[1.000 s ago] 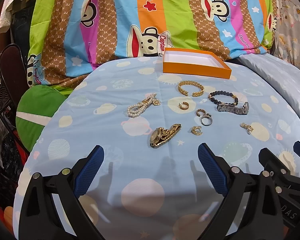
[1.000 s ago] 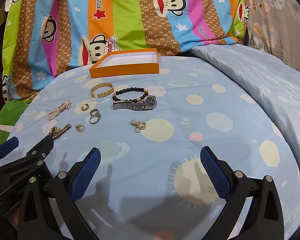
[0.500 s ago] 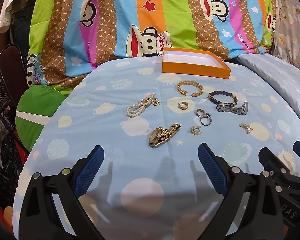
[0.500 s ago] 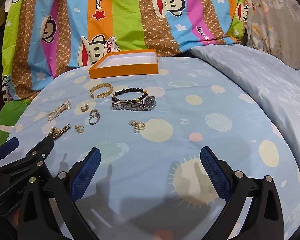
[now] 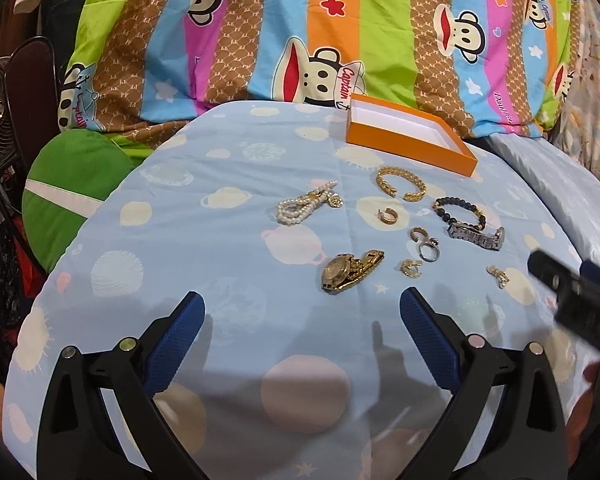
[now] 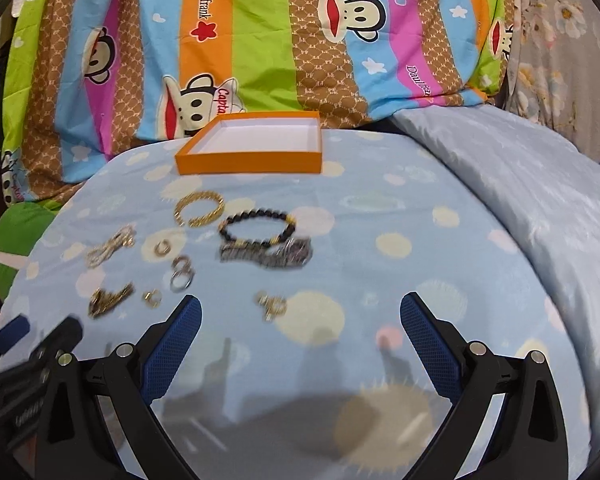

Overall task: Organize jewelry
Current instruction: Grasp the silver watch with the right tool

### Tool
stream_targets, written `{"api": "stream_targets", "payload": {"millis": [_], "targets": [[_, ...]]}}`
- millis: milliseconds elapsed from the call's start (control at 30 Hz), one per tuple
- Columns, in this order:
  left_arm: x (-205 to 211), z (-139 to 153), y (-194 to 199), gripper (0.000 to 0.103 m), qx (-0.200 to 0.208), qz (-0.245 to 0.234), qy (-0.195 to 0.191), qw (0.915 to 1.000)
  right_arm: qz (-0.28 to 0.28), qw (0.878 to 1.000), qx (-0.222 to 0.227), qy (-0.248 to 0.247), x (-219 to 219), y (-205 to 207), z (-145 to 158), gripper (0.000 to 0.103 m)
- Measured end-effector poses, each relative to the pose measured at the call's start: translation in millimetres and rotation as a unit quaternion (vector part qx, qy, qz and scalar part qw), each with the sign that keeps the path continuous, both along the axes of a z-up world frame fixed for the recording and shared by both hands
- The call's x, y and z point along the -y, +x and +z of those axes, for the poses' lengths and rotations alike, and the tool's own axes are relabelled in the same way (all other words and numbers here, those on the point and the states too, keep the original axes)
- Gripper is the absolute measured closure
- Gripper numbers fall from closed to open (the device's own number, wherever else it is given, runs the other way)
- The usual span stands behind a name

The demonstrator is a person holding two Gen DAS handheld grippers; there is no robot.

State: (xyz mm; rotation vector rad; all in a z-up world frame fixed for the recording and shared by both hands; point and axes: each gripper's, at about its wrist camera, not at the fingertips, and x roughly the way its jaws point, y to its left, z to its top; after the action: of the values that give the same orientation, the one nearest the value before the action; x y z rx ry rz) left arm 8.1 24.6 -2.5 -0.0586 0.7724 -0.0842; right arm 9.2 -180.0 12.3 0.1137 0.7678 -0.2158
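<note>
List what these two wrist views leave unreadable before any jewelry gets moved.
- Silver watch: right wrist view is motion-blurred, so the dial is unreadable.
- Small gold pieces such as the earring: too small in the left wrist view to tell their type.
- Orange box: its near wall hides part of the floor in both views.
- Right gripper: blurred and cut off by the left view's edge.
</note>
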Motion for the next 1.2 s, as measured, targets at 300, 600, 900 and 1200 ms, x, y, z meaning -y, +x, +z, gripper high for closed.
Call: {"api": "stream_targets", "payload": {"millis": [300, 600, 900, 1200], "targets": [[1, 0, 0, 0.007, 0.0, 0.002, 0.01, 1.0, -0.018, 0.985, -0.054, 0.163, 26, 44, -31, 0.046], [1, 1, 1, 0.007, 0.001, -0.003, 0.008, 1.0, -0.043, 0.978, -0.054, 0.198, 31, 66, -43, 0.07], [0, -2, 5, 0.007, -0.011, -0.009, -0.002, 0.9999, -0.045, 0.984, -0.045, 0.166, 30, 82, -45, 0.075], [-15, -8, 14, 0.007, -0.037, -0.005, -0.049, 0.9981, -0.026, 0.989, -0.036, 0.141, 36, 64, -39, 0.085]]}}
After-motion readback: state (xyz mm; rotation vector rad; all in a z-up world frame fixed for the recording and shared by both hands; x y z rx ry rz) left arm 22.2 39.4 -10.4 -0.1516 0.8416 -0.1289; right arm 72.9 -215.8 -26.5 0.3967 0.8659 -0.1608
